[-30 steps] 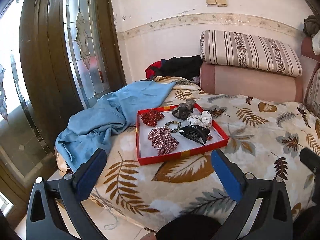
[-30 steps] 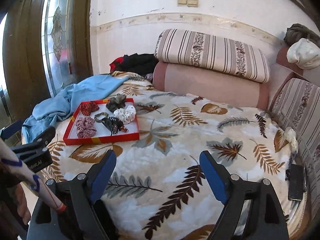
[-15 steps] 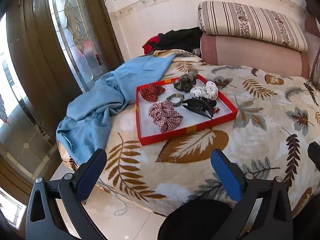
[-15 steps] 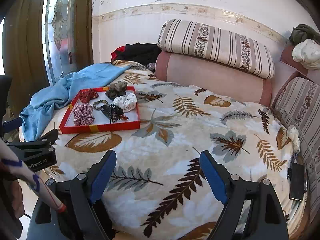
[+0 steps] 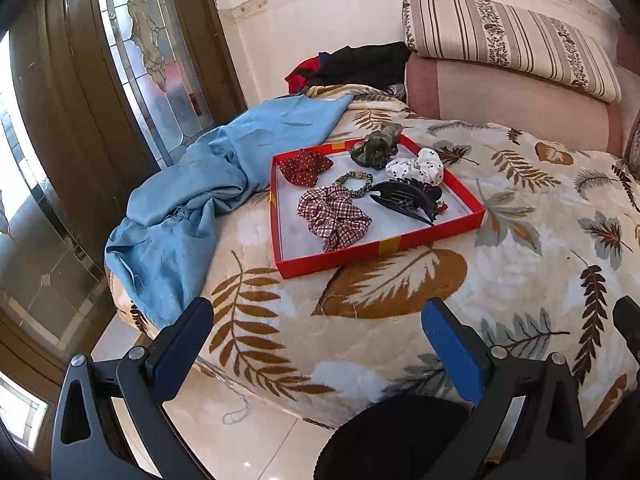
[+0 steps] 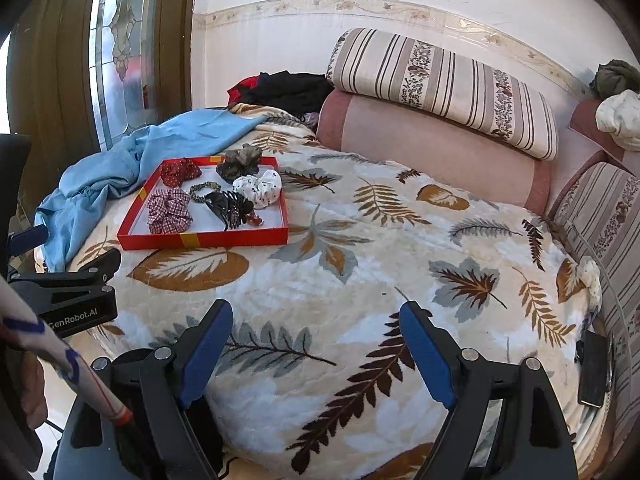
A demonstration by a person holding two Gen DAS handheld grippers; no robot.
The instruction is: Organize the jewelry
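- Left wrist view: the left tool [image 5: 316, 336] hung over the near edge of the bed [image 5: 400, 320], its blue-padded jaws spread wide and nothing between them.
- Beyond it, the red tray [image 5: 384, 246] sat flat on the leaf-print blanket [image 5: 520, 280], well apart from the tool.
- Inside the tray: a red dotted scrunchie [image 5: 305, 166] at the far left corner, a plaid scrunchie [image 5: 334, 216] nearer the front, and a small beaded band [image 5: 354, 184] just behind the plaid one.
- A dark olive scrunchie [image 5: 376, 146] lay over the tray's far rim; a white spotted scrunchie [image 5: 416, 164] sat to its right.
- The black claw clip [image 5: 404, 198] lay in front of the white scrunchie, with a small red piece at its right end.
- A blue cloth [image 5: 192, 208] draped off the bed's left side, just beside the tray; tiled floor [image 5: 256, 432] showed below.
- Right wrist view: the right tool [image 6: 316, 350] was held wide open too, gripping nothing, with only blanket under it.
- The tray [image 6: 204, 240] lay off to the left on the bed, well away from this tool, with the same scrunchies and clip inside.
- The left tool [image 6: 68, 284] showed at the left edge, near the tray's front left corner but not touching it.
- A striped pillow [image 6: 440, 88] rested on a pink bolster [image 6: 432, 156] at the far side; a dark flat device [image 6: 594, 372] lay at the bed's right edge.
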